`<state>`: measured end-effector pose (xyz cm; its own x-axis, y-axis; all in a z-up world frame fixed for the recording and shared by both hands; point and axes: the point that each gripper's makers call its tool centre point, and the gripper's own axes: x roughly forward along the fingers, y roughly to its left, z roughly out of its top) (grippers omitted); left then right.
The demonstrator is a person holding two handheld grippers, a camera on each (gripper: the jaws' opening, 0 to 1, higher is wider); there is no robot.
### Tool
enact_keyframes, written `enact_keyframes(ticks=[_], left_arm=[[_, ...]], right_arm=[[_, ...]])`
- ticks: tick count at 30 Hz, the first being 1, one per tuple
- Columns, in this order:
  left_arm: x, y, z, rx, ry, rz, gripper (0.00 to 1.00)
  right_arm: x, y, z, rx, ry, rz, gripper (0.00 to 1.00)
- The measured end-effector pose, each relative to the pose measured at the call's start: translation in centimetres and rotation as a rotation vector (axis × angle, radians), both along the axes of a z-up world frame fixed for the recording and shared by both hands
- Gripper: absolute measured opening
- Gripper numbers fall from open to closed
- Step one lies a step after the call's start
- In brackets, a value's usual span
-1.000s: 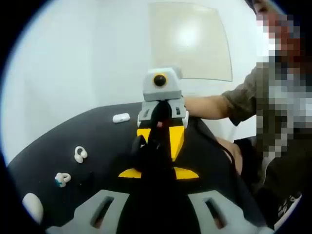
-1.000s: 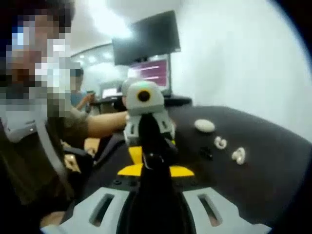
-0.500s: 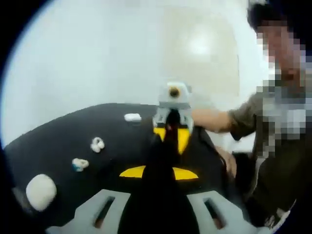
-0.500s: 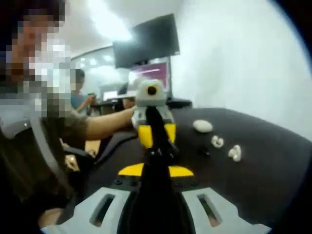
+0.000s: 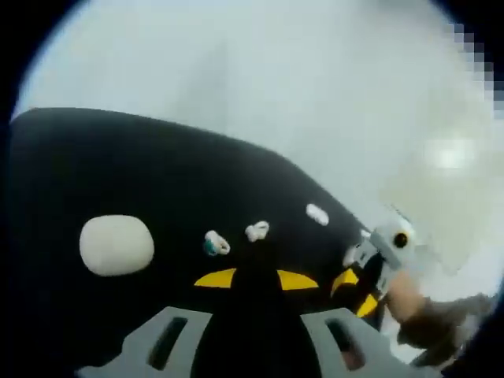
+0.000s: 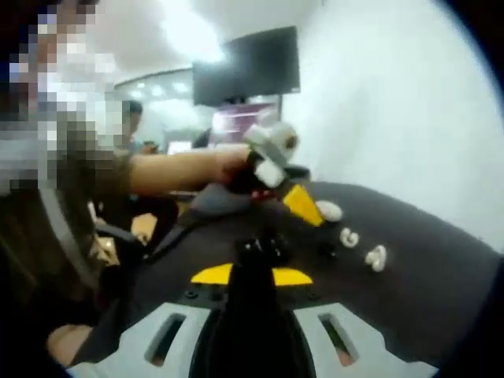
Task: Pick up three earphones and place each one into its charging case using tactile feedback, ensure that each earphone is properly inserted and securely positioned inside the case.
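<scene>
My left gripper (image 5: 256, 274) is shut, with nothing visible between its jaws, and hangs above the black table (image 5: 118, 165). Ahead of it lie a white oval case (image 5: 116, 245), a teal-marked earphone (image 5: 215, 245), a white earphone (image 5: 257, 231) and a smaller white case (image 5: 317, 214). My right gripper (image 6: 260, 250) is shut on a small glossy black lump that looks like a black earphone (image 6: 265, 246). In the right gripper view I see a white case (image 6: 329, 210), two white earphones (image 6: 350, 236) (image 6: 376, 257) and a small black item (image 6: 327, 250).
The right gripper (image 5: 370, 272) enters the left gripper view low at the right, over the table's edge. A hand holds the left gripper (image 6: 277, 157) tilted above the table. A person (image 6: 55, 197) sits close by, with a dark monitor (image 6: 248, 67) behind.
The two grippers stood tip to tip and have now drawn apart. The left gripper has swung away toward the cases and earphones. It now sits higher and tilted in the right gripper view.
</scene>
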<state>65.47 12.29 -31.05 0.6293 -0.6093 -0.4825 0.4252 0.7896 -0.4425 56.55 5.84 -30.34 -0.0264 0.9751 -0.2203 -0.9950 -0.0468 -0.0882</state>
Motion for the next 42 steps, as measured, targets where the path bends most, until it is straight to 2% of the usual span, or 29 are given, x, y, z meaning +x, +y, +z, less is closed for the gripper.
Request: enact_keyframes(ticks=[3,6,9,13,19,21,23,24,25,26,27,28,30,33,35,37,39,42], left_arm=[[0.4,0.1,-1.3,0.116,0.030,0.028,0.12],[0.7,-0.6,-1.2,0.129,0.023,0.035,0.13],[1.5,-0.9,-1.0,0.109,0.024,0.058,0.14],[1.9,-0.3,-1.4,0.116,0.058,0.095,0.10],[2.7,-0.1,-1.4,0.064,0.106,0.120,0.09],[2.4,-0.1,-1.4,0.091,0.097,0.097,0.09],[1.9,-0.2,-1.4,0.158,0.066,0.031,0.09],[1.7,-0.2,-1.2,0.184,0.044,-0.001,0.09],[1.5,-0.5,-0.8,0.220,-0.011,-0.059,0.09],[1.3,-0.3,-0.8,0.231,-0.026,-0.058,0.09],[1.0,-0.3,-0.6,0.217,-0.026,-0.069,0.09],[0.8,-0.6,-0.1,0.208,-0.065,-0.107,0.09],[0.9,-0.2,1.6,0.230,-0.205,-0.135,0.09],[-0.5,-0.5,4.5,0.302,-0.456,-0.275,0.09],[-2.0,-0.9,6.3,0.381,-0.618,-0.368,0.08],[-3.5,-1.0,7.3,0.496,-0.715,-0.449,0.08],[-4.5,-1.0,7.7,0.601,-0.771,-0.507,0.08],[-6.2,-1.8,8.3,0.712,-0.898,-0.596,0.08]], right_arm=[[0.1,0.0,0.0,0.000,-0.023,0.000,0.18],[0.2,0.0,0.0,0.000,-0.041,-0.002,0.18],[0.2,0.0,0.0,0.000,-0.065,0.001,0.18],[0.3,-0.1,0.0,0.000,-0.070,0.001,0.18],[0.4,-0.1,0.1,0.001,-0.081,0.003,0.18],[0.5,-0.1,0.1,0.002,-0.081,0.002,0.18],[0.5,-0.1,0.1,0.003,-0.086,0.000,0.18],[0.5,0.0,0.1,0.003,-0.086,0.000,0.18],[0.5,0.0,0.1,0.003,-0.086,0.001,0.18],[0.5,0.0,0.1,0.003,-0.087,0.001,0.18],[0.5,0.0,0.1,0.003,-0.088,0.002,0.18],[0.5,0.0,0.1,0.003,-0.084,0.002,0.18],[0.5,0.1,0.1,0.004,-0.080,0.002,0.18],[0.4,0.1,0.1,0.004,-0.080,0.002,0.18],[0.4,0.1,0.1,0.005,-0.077,0.002,0.18],[0.4,0.1,0.0,0.005,-0.077,0.002,0.18],[0.4,0.1,0.0,0.005,-0.075,0.002,0.18],[0.4,0.1,0.0,0.005,-0.073,0.001,0.18]])
